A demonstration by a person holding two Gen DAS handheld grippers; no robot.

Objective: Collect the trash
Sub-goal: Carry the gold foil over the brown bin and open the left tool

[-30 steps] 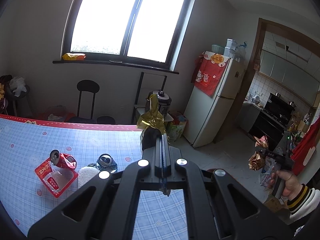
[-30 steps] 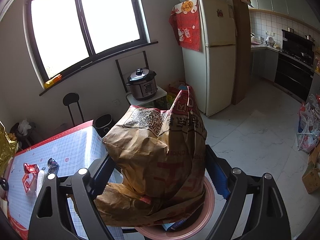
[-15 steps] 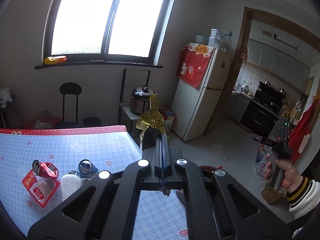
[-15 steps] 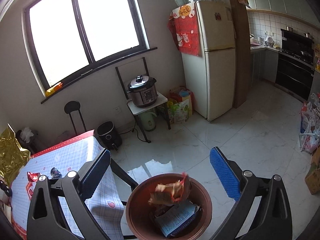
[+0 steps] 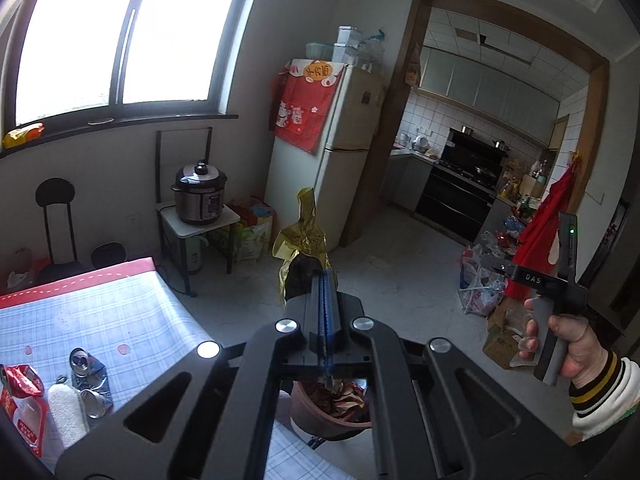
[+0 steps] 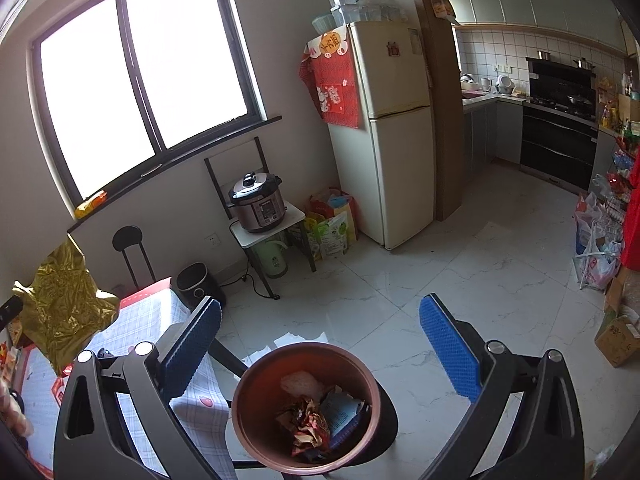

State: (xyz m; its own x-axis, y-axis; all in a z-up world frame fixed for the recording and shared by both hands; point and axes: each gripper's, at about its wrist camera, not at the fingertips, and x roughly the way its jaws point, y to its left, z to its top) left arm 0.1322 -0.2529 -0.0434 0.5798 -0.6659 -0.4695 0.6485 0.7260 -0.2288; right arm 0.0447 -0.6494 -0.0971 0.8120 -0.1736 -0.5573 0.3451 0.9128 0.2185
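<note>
My left gripper [image 5: 317, 276] is shut on a crumpled gold foil wrapper [image 5: 303, 236], which sticks up past the fingertips. The same foil [image 6: 66, 304] shows at the left edge of the right wrist view. A brown round bin [image 6: 306, 408] stands on the floor by the table corner, with a crushed brown paper bag [image 6: 308, 424] and other scraps inside. My right gripper [image 6: 320, 312] hangs open above the bin with nothing between its blue pads [image 6: 448, 348]. In the left wrist view the bin [image 5: 328, 412] sits just below my left gripper's body.
The table with the blue check cloth [image 5: 100, 320] carries crushed cans [image 5: 86, 364], a red packet [image 5: 24, 408] and a white roll [image 5: 66, 412]. A fridge [image 6: 396, 140], a pressure cooker [image 6: 258, 200] on a small stand and a black bin [image 6: 198, 284] line the wall. Bags [image 6: 596, 256] crowd the floor at right.
The brown paper bag left my right gripper and dropped into the bin, and the jaws spread wide. My left gripper swung right with the gold foil, from over the table toward the bin.
</note>
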